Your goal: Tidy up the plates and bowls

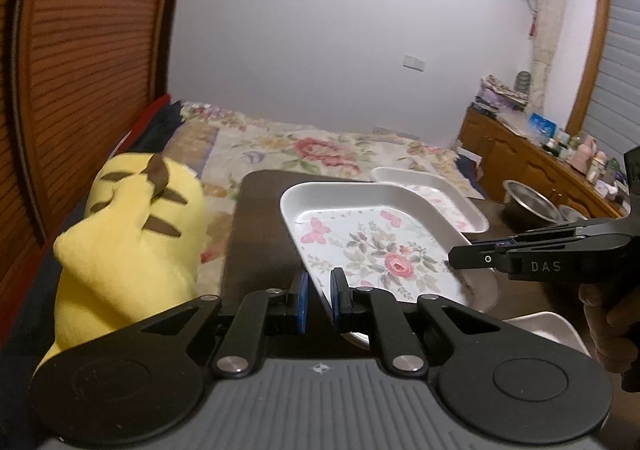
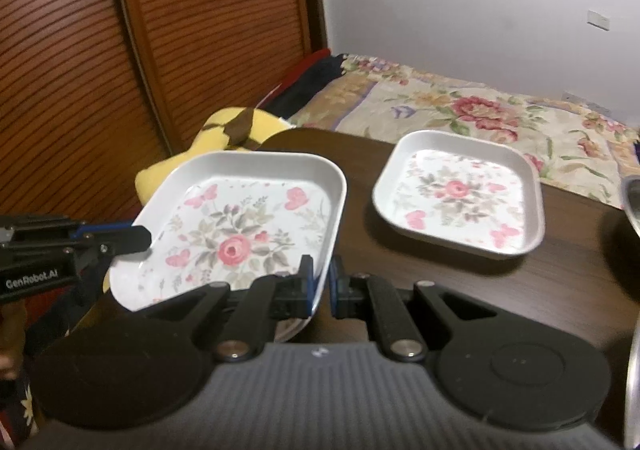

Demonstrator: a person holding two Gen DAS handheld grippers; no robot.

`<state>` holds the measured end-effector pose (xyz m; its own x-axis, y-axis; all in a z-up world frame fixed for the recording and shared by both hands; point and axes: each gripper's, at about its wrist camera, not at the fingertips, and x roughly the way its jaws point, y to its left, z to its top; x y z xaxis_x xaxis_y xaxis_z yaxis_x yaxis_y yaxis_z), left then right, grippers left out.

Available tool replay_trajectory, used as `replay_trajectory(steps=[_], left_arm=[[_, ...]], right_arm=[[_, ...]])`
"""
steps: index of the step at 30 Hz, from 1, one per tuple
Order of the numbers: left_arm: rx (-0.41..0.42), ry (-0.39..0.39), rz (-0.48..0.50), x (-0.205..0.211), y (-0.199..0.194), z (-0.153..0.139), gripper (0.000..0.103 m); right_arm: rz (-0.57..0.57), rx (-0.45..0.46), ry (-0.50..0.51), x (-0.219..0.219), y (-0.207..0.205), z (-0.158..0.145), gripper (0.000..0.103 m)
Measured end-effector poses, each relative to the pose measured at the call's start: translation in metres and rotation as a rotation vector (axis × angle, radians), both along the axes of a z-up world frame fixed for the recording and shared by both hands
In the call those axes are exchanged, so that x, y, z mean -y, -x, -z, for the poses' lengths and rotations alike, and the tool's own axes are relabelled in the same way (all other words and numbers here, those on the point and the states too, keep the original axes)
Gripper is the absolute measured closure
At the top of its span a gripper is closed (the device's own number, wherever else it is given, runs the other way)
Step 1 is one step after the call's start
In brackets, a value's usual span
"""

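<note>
- Both grippers clamped on near floral plate [image 2: 240,226]: left gripper [image 1: 320,300] on 1 rim edge, right gripper [image 2: 320,284] on adjacent edge. 2-pt hold prob. keeps it level, clear of table [image 2: 460,282].
- 2nd floral plate [image 2: 460,193] flat on table, likely stack target.
- Left cam only: steel bowl [image 1: 528,205] far right. Right cam: gap btw plates.

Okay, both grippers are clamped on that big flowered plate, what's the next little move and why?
Probably carry the large plate across toward the smaller plate, keeping it level. The left gripper and right gripper are each shut on opposite rims, and the plate seems clear of the dark table. The matching smaller plate sits apart, so grouping or stacking them looks like the aim.
</note>
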<state>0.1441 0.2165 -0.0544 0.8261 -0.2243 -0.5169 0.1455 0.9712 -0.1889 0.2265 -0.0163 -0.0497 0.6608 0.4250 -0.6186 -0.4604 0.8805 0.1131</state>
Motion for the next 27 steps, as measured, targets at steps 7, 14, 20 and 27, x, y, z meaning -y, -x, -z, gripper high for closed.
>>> replay_trajectory(steps=[7,14,20,27], left_arm=[[0.038,-0.02,0.059,0.029,0.011,-0.016,0.091],[0.064,-0.034,0.117,0.058,0.022,-0.027,0.091],[0.075,-0.051,0.162,0.079,0.034,-0.032,0.09],[0.082,-0.053,0.187,0.094,0.046,-0.032,0.091]], right_arm=[[0.056,0.036,-0.029,0.033,0.025,-0.009,0.094],[0.114,0.056,-0.052,0.066,0.048,-0.014,0.094],[0.145,0.069,-0.052,0.086,0.062,-0.015,0.093],[0.164,0.077,-0.049,0.096,0.079,-0.013,0.093]])
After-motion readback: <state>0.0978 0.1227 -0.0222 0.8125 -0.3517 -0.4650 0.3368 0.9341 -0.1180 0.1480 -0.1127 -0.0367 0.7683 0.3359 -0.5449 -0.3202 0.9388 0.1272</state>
